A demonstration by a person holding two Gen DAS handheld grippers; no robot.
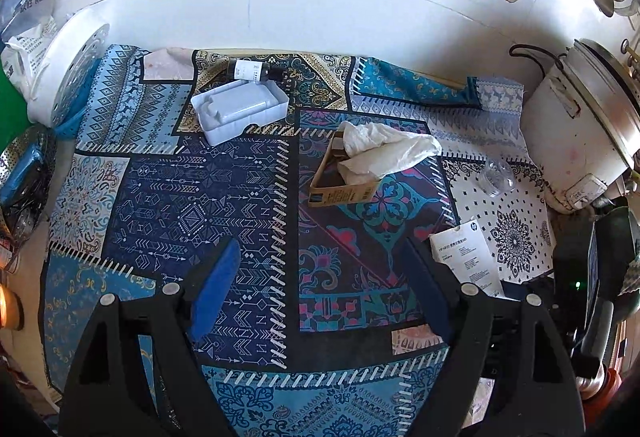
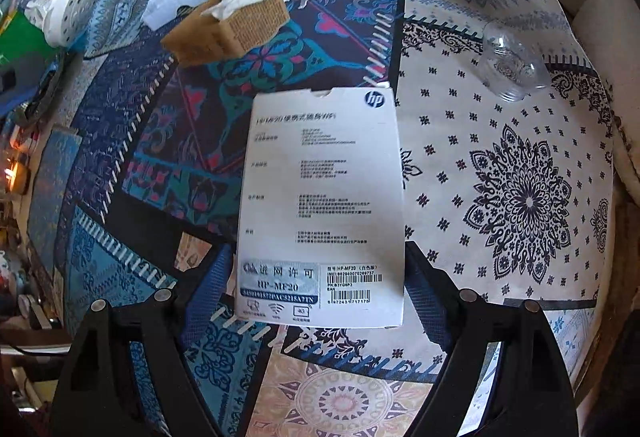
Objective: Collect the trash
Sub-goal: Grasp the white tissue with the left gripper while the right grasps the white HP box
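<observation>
The right gripper (image 2: 316,285) is hanging with jaws apart, straddling the flat white printed box (image 2: 320,205) lying on the patterned cloth (image 2: 520,177). The left gripper (image 1: 320,277) is gaping over bare cloth. Farther off, crumpled tissue (image 1: 384,149) is spilling from a cardboard box (image 1: 340,181); only the left view is showing the white plastic tray (image 1: 240,109).
</observation>
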